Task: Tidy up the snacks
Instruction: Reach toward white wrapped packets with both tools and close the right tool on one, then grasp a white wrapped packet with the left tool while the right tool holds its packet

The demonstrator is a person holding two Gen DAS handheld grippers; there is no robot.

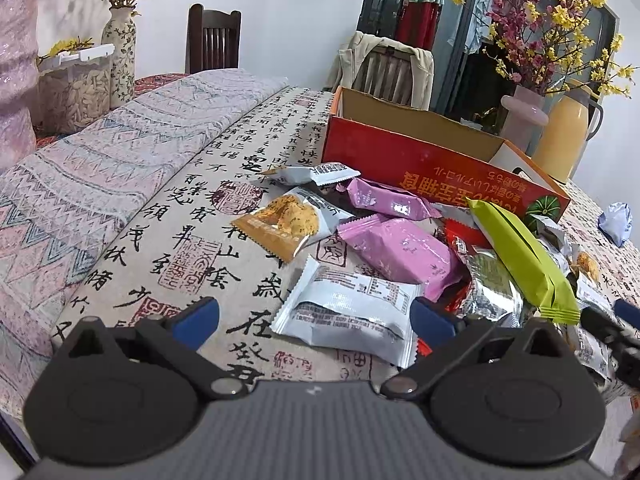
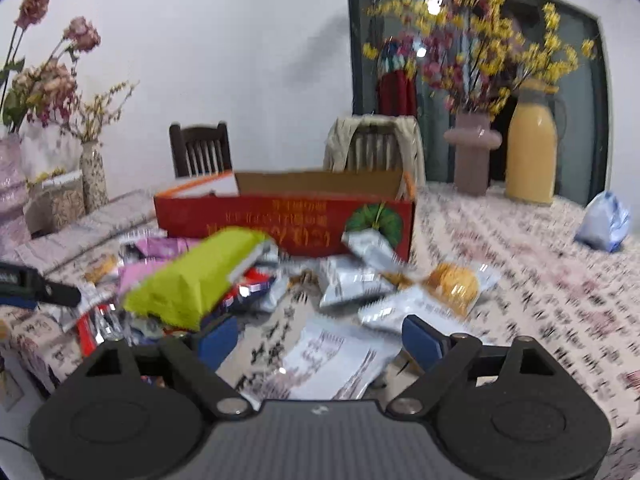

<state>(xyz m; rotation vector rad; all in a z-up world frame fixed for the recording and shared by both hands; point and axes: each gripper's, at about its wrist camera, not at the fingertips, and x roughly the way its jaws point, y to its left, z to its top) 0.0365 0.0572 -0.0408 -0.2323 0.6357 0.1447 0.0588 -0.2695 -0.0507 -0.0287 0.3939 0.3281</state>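
A pile of snack packets lies on the calligraphy-print tablecloth (image 1: 208, 216) in front of an open red cardboard box (image 1: 420, 160) (image 2: 280, 216). A long green packet (image 1: 520, 256) (image 2: 192, 280) rests tilted on top of the pile, over pink packets (image 1: 400, 252) and silver ones. My left gripper (image 1: 314, 318) is open, with a white packet (image 1: 348, 312) lying flat just beyond its fingertips. My right gripper (image 2: 320, 340) is open above another white packet (image 2: 328, 360) on the cloth; the green packet's end sits just past its left finger (image 2: 218, 340). This view is blurred.
At the back right stand a pink vase with flowers (image 2: 472, 156) and a yellow jug (image 2: 532, 152). A crumpled blue-white bag (image 2: 604, 224) lies on the right. A folded patterned cloth (image 1: 120, 152), a seed container (image 1: 74, 92) and vases are on the left, with chairs behind the table.
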